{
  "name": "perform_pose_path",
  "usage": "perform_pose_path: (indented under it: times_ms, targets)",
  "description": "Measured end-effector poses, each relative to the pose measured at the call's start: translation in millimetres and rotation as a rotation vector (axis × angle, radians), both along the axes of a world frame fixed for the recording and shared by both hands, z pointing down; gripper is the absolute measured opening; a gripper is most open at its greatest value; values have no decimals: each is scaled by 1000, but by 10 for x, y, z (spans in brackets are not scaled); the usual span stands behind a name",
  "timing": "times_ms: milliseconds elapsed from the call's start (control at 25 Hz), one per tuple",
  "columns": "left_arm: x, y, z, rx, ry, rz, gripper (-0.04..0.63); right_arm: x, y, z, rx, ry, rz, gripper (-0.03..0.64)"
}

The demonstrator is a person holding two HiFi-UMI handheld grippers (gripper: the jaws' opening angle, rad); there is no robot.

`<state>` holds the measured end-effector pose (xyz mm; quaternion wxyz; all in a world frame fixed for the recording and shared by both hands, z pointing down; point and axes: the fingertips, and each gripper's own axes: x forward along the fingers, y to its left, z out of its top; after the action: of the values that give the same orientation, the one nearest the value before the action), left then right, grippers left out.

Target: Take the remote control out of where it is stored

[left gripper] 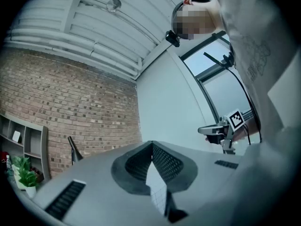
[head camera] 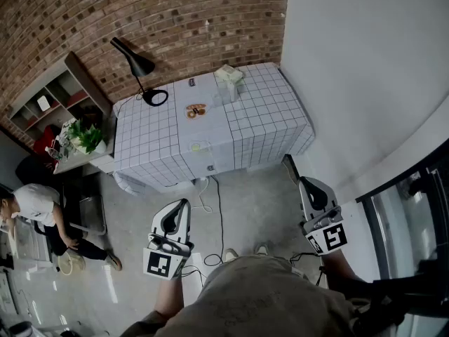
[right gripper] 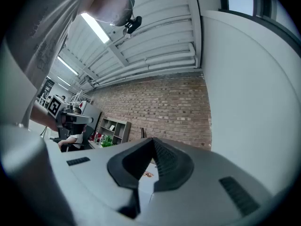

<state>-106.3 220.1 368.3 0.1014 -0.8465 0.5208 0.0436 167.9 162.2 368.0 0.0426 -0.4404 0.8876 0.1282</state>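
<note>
The approach step is in hand: left claw [head camera: 182, 203] and right claw [head camera: 304, 182], both clenched on nothing, hang well apart from the white grid-patterned cloth-covered desk [head camera: 266, 118], the remote control too small to pick out, so next likely calls for stepping closer to find it.

No word, number or brand is legible; the only signs are black-and-white square markers [head camera: 160, 264], patterns without letters, on the left gripper [head camera: 184, 203] and right gripper [head camera: 304, 182], short of the desk [head camera: 266, 118]; anything printed on the desk is too small to read.
</note>
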Motion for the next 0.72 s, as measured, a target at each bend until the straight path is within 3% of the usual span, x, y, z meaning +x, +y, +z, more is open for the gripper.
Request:
perform_pose_path:
  times_ms: [720]
  targets:
    - [-58, -120, 93, -51, 17, -19, 5, -8, -94, -58, -5, -44, -11, 14]
